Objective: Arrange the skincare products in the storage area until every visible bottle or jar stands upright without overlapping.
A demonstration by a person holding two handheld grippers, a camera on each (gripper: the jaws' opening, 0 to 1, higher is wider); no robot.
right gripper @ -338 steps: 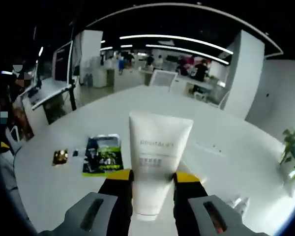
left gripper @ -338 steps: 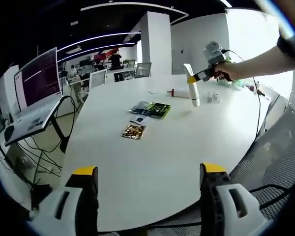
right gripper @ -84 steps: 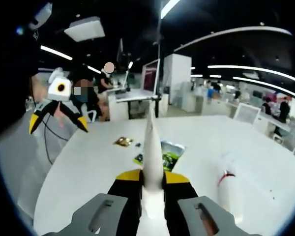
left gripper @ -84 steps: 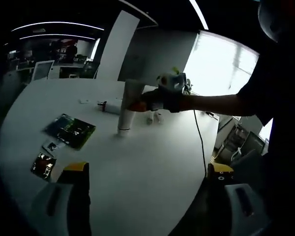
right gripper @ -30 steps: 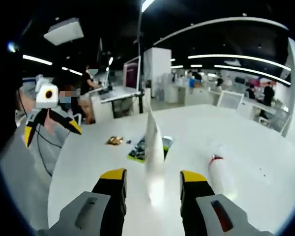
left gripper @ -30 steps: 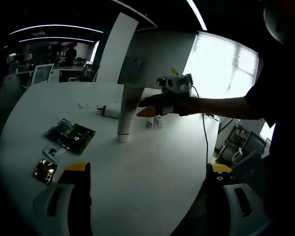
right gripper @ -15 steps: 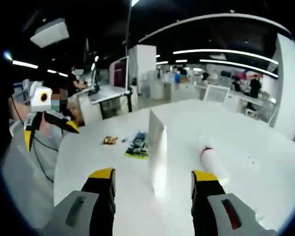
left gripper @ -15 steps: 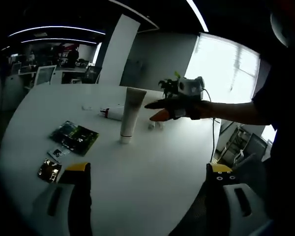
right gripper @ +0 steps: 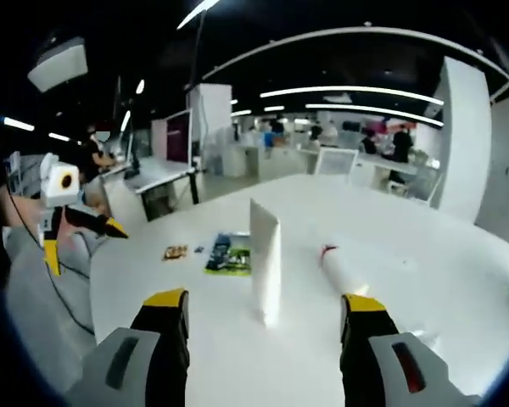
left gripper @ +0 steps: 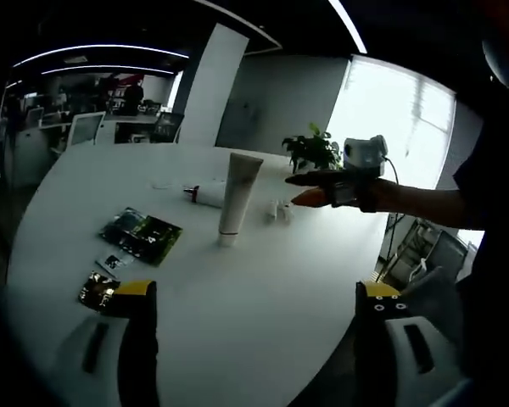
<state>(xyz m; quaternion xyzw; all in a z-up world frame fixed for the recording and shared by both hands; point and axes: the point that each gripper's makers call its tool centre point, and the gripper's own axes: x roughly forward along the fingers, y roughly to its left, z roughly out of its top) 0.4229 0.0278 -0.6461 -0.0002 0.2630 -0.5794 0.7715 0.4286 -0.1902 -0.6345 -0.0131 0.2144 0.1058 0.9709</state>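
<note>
Left gripper view: the white bench [left gripper: 263, 280] carried a white tube [left gripper: 236, 197] standing upright on its cap, well in from the edges. Just behind it a second white tube with a red band [left gripper: 205, 195] lay on its side. Two small white bottles [left gripper: 277, 209] stood close beside the upright tube, toward the window edge of the bench. A dark green packet [left gripper: 142, 233] and a small brown packet [left gripper: 100, 290] lay flat nearer the camera-side edge, with a small card [left gripper: 112, 260] between them. The left claw [left gripper: 253, 309] was released, its two yellow-tipped jaws spread wide above the near edge and grasping nothing. The right claw [left gripper: 310, 188] was held above the bench beside the small bottles, apart from the upright tube.

Right gripper view: the right claw [right gripper: 265, 311] was released, jaws wide apart with the upright white tube [right gripper: 265, 257] framed between them, untouched. The lying tube with the red band [right gripper: 346, 270] rested just beside it. The green packet [right gripper: 229, 254] and brown packet [right gripper: 176, 252] lay toward the far edge. The left claw [right gripper: 72, 231] was also spread open, off the bench edge.
</note>
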